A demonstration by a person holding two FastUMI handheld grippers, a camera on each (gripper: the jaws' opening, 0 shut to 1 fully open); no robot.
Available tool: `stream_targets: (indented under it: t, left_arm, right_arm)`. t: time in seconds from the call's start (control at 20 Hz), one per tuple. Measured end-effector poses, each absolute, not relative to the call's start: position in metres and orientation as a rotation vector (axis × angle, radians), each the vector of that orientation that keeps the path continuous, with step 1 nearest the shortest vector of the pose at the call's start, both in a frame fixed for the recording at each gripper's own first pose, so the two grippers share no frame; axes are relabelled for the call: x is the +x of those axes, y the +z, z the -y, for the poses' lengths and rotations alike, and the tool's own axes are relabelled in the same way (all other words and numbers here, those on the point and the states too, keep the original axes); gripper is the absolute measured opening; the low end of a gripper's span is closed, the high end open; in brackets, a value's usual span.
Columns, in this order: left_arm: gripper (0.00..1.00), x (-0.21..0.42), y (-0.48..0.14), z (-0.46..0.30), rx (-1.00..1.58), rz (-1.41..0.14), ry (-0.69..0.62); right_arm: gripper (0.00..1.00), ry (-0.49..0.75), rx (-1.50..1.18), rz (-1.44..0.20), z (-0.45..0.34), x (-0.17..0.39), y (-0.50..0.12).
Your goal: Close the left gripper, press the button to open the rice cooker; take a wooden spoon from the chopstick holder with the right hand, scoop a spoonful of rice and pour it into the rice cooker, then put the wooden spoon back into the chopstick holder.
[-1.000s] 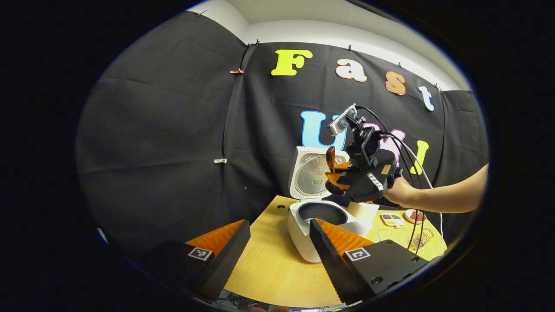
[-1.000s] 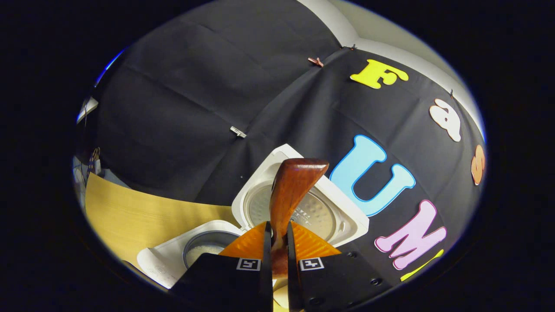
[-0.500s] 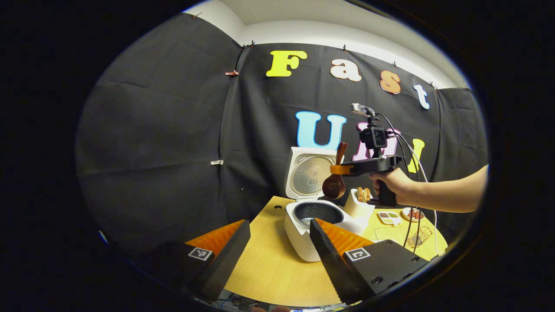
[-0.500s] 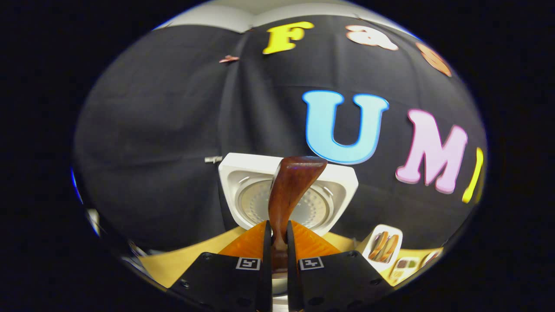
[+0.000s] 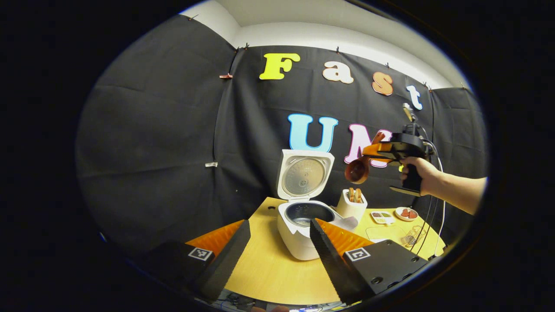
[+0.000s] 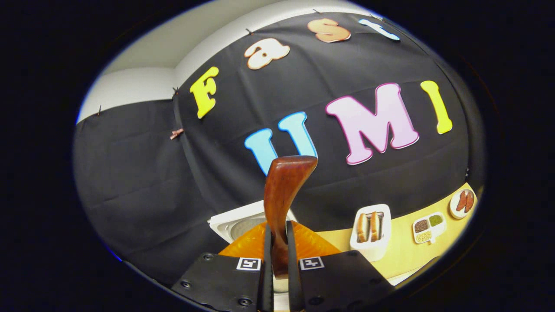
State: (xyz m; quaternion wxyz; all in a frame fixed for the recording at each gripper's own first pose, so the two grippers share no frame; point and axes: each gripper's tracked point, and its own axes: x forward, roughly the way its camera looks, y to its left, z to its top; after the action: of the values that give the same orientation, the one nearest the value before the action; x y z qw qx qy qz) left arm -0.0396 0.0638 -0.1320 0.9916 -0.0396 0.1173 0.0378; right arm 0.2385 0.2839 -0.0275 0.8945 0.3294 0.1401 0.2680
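The white rice cooker stands on the wooden table with its lid raised and its dark inner pot showing. To its right is the white chopstick holder, with wooden utensils in it. My right gripper hangs high above the holder, shut on the wooden spoon, whose bowl points down and to the left. In the right gripper view the spoon handle rises from my shut right gripper, with the holder below right and the cooker lid below left. My left gripper is open in front of the cooker, holding nothing.
A divided dish and a small plate lie to the right of the holder, also seen as the dish and plate. A wire rack and cables sit near the table's right edge. A hand holds the right gripper.
The right gripper has carried the spoon away from over the open cooker, up and to the right, to above the chopstick holder. The left gripper has stayed open and nearly still.
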Motion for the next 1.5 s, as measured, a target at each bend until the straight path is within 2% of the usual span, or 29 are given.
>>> stream_targets:
  t: [0.05,0.1,0.35,0.75,1.15,1.2,1.25,1.5]
  left_arm:
    - [0.95,-0.039,-0.131,-0.06,-0.073,-0.234,0.067]
    - [0.95,-0.038,-0.129,-0.056,-0.062,-0.233,0.06]
    - [0.95,-0.032,-0.118,-0.037,-0.032,-0.214,0.017]
    - [0.95,-0.023,-0.11,-0.003,-0.014,-0.221,-0.009]
    - [0.95,-0.026,-0.093,0.031,0.024,-0.215,0.027]
    - [0.95,-0.027,-0.092,0.035,0.013,-0.223,0.035]
    - [0.95,-0.03,-0.092,0.037,0.006,-0.228,0.047]
    - [0.95,-0.048,-0.087,0.04,-0.001,-0.248,0.116]
  right_arm:
    - [0.13,0.539,0.683,-0.274,-0.262,0.235,-0.026]
    - [0.18,0.52,0.672,-0.256,-0.236,0.228,-0.025]
    - [0.18,0.417,0.605,-0.221,-0.122,0.197,-0.036]
    - [0.18,0.245,0.548,-0.261,0.017,0.176,-0.115]
    - [0.18,0.144,0.542,-0.382,0.071,0.18,-0.239]
    - [0.13,0.133,0.536,-0.409,0.072,0.18,-0.26]
    - [0.18,0.122,0.526,-0.436,0.075,0.181,-0.281]
    - [0.18,0.068,0.533,-0.532,0.07,0.185,-0.36]
